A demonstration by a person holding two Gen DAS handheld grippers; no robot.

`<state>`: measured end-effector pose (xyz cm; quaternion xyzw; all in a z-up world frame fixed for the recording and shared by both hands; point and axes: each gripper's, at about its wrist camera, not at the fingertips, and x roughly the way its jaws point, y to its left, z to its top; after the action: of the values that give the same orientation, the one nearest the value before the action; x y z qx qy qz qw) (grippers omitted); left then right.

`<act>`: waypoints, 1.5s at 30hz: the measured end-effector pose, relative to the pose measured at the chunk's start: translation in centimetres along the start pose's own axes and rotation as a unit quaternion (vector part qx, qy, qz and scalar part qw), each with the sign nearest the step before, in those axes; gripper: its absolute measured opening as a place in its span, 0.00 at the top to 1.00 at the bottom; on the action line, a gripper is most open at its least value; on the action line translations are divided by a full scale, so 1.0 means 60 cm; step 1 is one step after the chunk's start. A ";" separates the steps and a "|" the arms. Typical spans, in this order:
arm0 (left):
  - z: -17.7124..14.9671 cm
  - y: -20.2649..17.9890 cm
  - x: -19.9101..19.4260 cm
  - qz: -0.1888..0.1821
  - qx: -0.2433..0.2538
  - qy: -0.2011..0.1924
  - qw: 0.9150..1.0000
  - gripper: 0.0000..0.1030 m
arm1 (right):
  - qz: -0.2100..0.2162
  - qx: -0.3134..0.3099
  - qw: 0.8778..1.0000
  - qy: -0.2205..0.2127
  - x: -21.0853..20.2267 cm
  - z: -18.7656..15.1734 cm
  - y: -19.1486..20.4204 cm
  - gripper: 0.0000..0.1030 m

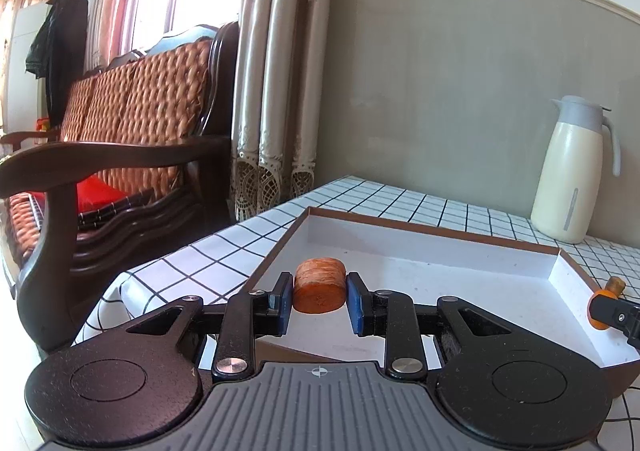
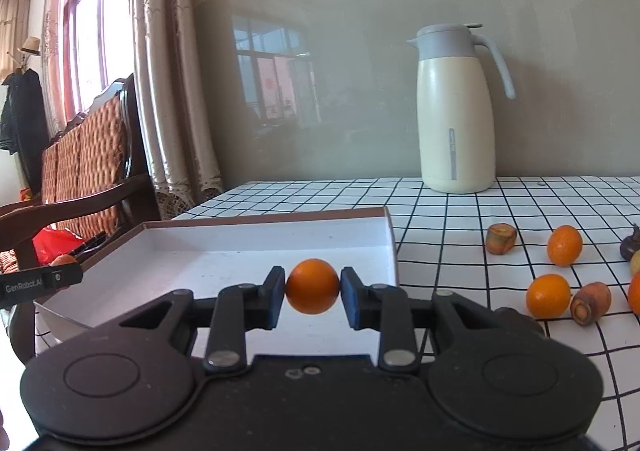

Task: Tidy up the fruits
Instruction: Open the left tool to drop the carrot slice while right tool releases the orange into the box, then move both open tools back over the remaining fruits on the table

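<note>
So, taking the shallow white box point(image 2: 224, 247) as the marker and working from its left side across: the left gripper point(image 1: 319, 297) holds a stubby carrot chunk point(image 1: 320, 285) over the box's near left part. Its jaws are narrowed around the chunk; the left pad looks to be touching, while a thin gap shows at the right pad, so I can't be sure the grip is firm. Whether the chunk hangs clear of the box floor or sits on it is hard to tell.

Next across, the right gripper point(image 2: 313, 287) has its jaws closed on a small orange point(image 2: 313, 286), pads pressing both sides, held above the box's near edge toward the right corner.

To the right of the box, loose on the checked tabletop point(image 2: 440, 211), lie a cut carrot end point(image 2: 501, 238), another orange point(image 2: 564, 245), a nearer orange point(image 2: 548, 296) and a carrot stub point(image 2: 591, 303) just beside it; more pieces peek in at the frame's edge. A cream thermos jug point(image 2: 456, 111) stands behind, against the wall.

By my reckoning the job is barely begun: apart from what the left gripper holds, the box floor shows nothing on it, two pieces are in hand, and at least four remain outside to be gathered.
</note>
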<state>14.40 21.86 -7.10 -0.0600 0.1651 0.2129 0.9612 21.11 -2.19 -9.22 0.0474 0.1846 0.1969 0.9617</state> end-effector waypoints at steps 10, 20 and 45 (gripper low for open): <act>0.011 0.008 -0.048 0.047 -0.038 -0.143 0.988 0.00 | -0.033 0.008 0.976 -0.216 -0.109 0.018 -0.018 0.06; 0.002 -0.041 -0.025 0.037 0.012 -0.123 0.992 0.00 | -0.042 0.022 0.979 -0.199 -0.124 0.015 -0.060 0.06; -0.049 -0.254 -0.120 -0.146 0.088 -0.072 0.983 0.00 | -0.134 0.073 0.984 -0.093 -0.217 -0.001 -0.209 0.06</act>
<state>13.91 4.77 -6.73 0.0167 0.1028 0.0582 0.9929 14.47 -18.85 -6.95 0.1100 0.1127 0.0475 0.9864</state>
